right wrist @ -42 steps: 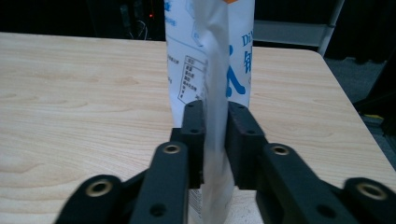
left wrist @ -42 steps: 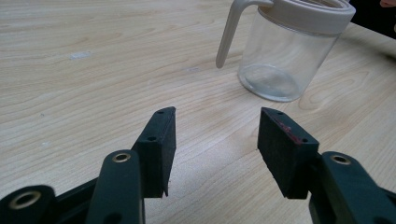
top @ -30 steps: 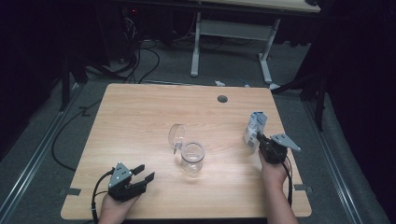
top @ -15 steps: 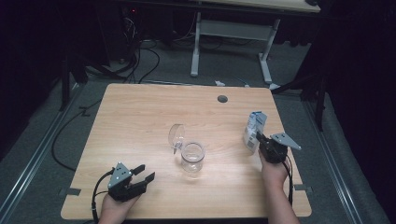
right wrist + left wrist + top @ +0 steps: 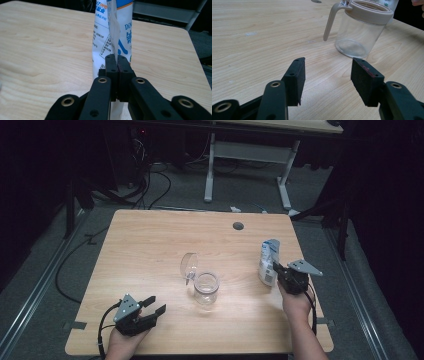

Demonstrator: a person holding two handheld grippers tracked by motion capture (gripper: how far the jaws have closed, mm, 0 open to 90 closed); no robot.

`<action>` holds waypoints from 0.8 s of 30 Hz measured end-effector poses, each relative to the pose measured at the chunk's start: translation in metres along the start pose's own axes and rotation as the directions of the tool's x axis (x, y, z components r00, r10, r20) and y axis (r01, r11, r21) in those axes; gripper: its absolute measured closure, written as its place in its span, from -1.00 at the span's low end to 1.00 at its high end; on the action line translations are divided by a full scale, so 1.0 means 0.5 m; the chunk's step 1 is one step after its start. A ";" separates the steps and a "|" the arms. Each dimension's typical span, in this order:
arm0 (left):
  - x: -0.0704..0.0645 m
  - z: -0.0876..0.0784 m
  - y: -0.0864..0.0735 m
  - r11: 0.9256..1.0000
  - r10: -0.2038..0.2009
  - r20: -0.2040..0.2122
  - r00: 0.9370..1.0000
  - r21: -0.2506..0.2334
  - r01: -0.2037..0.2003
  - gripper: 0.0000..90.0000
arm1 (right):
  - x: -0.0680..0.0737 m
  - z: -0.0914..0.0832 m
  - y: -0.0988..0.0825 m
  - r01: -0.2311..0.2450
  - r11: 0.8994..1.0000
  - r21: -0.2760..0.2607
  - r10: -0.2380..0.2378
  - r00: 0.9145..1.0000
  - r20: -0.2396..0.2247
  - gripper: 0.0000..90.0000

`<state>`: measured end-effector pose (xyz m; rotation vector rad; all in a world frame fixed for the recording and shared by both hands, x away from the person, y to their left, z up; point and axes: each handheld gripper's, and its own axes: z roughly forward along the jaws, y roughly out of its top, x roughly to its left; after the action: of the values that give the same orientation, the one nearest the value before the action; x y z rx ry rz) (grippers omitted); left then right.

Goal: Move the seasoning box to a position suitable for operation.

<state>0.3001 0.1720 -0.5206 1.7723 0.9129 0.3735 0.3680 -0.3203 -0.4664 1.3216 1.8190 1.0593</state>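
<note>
A: Step? Right gripper [image 5: 278,270] jaws pinch the bag's [image 5: 269,262] back seam, upright at the counter's [image 5: 150,245] right.
B: Left gripper [image 5: 152,307] jaws wide, empty. Next, I'd judge: carry the bag to the open jar [image 5: 206,287] mid-counter, steady it.

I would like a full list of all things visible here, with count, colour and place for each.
table: one, light wood, centre of the high view.
glass jar: one, clear with beige rim and handle, table middle, lid raised.
bag: one, white and blue, upright at the right side.
cable hole: one, dark, far table edge.
desk frame: one, white, beyond the table.
left claw: one, black, near left, open.
right claw: one, black, shut on the bag.
</note>
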 end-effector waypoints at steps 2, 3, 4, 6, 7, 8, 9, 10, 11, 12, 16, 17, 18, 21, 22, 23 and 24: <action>0.000 -0.001 0.000 1.000 0.001 0.003 1.000 -0.001 -0.001 0.01 | 0.005 -0.008 0.007 0.021 1.000 0.013 -0.021 1.000 -0.017 0.99; 0.000 -0.001 0.000 1.000 0.001 0.003 1.000 -0.001 -0.001 0.01 | 0.005 -0.008 0.007 0.021 1.000 0.013 -0.021 1.000 -0.017 0.99; 0.001 -0.001 0.000 1.000 0.001 0.004 1.000 -0.002 -0.001 0.01 | 0.007 -0.012 0.010 0.018 0.999 0.026 -0.017 0.999 -0.032 0.99; 0.000 -0.001 0.000 1.000 0.003 0.005 1.000 -0.004 -0.003 0.01 | 0.010 -0.019 0.015 0.021 0.999 0.047 -0.019 0.998 -0.057 0.99; 0.000 -0.001 -0.001 1.000 0.004 0.007 1.000 -0.004 -0.004 0.01 | 0.013 -0.022 0.017 0.025 0.998 0.058 -0.021 0.997 -0.068 0.99; -0.001 0.000 -0.001 1.000 0.007 0.008 1.000 -0.006 -0.006 0.01 | 0.018 -0.030 0.020 0.032 0.997 0.077 -0.025 0.996 -0.091 0.99; -0.001 0.000 -0.001 1.000 0.007 0.008 1.000 -0.006 -0.006 0.01 | 0.018 -0.030 0.020 0.032 0.997 0.077 -0.025 0.996 -0.091 0.99; -0.001 -0.001 -0.001 1.000 0.010 0.009 1.000 -0.007 -0.010 0.01 | 0.022 -0.035 0.021 0.039 0.995 0.087 -0.031 0.995 -0.097 0.99; -0.001 -0.001 -0.001 1.000 0.011 0.009 1.000 -0.010 -0.011 0.01 | 0.024 -0.039 0.023 0.051 0.994 0.094 -0.041 0.994 -0.103 0.99; -0.002 -0.002 -0.001 1.000 0.016 0.010 1.000 -0.017 -0.016 0.00 | 0.029 -0.050 0.026 0.048 0.992 0.113 -0.035 0.992 -0.118 0.99; -0.003 -0.001 -0.001 1.000 0.020 0.020 1.000 -0.019 -0.019 0.01 | 0.038 -0.072 0.032 0.069 0.988 0.142 -0.050 0.989 -0.138 0.99; -0.003 -0.001 -0.001 1.000 0.020 0.020 1.000 -0.019 -0.019 0.02 | 0.038 -0.072 0.032 0.069 0.988 0.142 -0.050 0.989 -0.138 0.99; -0.002 -0.001 0.000 1.000 0.014 0.031 0.999 -0.015 -0.014 0.02 | 0.040 -0.076 0.034 0.077 0.986 0.147 -0.055 0.988 -0.144 0.99; -0.003 0.001 -0.001 1.000 0.016 0.036 0.999 -0.018 -0.015 0.02 | 0.047 -0.086 0.037 0.096 0.981 0.170 -0.069 0.985 -0.160 0.99; -0.006 0.002 -0.002 0.999 0.025 0.033 0.999 -0.024 -0.024 0.01 | 0.051 -0.090 0.039 0.109 0.976 0.190 -0.077 0.983 -0.169 0.99; -0.006 0.002 -0.002 0.999 0.029 0.032 0.999 -0.026 -0.028 0.00 | 0.054 -0.092 0.040 0.112 0.974 0.198 -0.078 0.982 -0.175 0.99; -0.007 0.002 -0.002 0.999 0.032 0.031 0.999 -0.027 -0.031 0.00 | 0.056 -0.095 0.042 0.117 0.971 0.209 -0.080 0.981 -0.179 1.00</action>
<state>0.2979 0.1690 -0.5211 1.7655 0.8558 0.3754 0.3287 -0.3010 -0.4269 1.2813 2.1572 0.9643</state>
